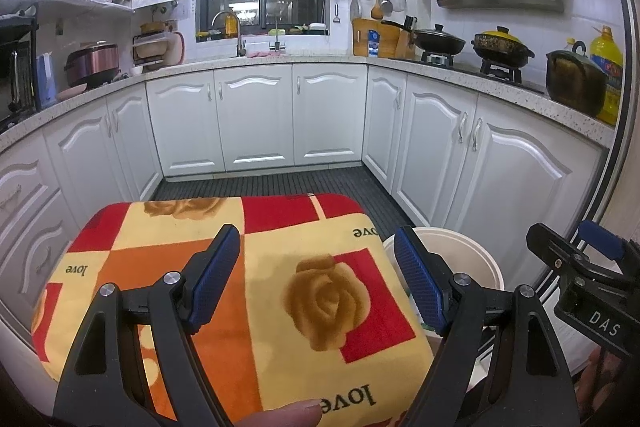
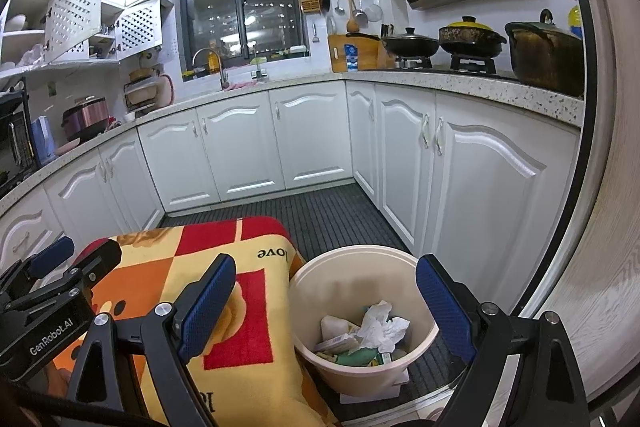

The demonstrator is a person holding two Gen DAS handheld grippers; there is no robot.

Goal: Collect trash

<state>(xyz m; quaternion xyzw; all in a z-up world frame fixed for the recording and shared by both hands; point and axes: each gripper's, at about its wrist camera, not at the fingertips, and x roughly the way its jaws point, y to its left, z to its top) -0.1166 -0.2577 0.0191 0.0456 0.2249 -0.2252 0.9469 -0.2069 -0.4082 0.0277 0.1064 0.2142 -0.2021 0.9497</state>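
Observation:
A cream round bin [image 2: 304, 291] stands on the dark floor to the right of a small table covered by a red, orange and yellow rose cloth [image 2: 208, 251]. The bin holds crumpled white tissue [image 2: 380, 327] and several wrappers [image 2: 344, 347]. My right gripper [image 2: 326, 311] is open and empty, held above the bin's near side. My left gripper [image 1: 320, 279] is open and empty above the cloth [image 1: 312, 307]; the bin's rim [image 1: 472, 247] shows beyond its right finger. No trash shows on the cloth.
White base cabinets [image 2: 308, 139] run in a U around the dark ribbed floor mat [image 2: 332, 211]. The counter carries a sink tap [image 2: 218, 67], a rice cooker [image 2: 84, 119] and pots on the hob [image 2: 468, 35]. A white door edge [image 2: 600, 227] is close on the right.

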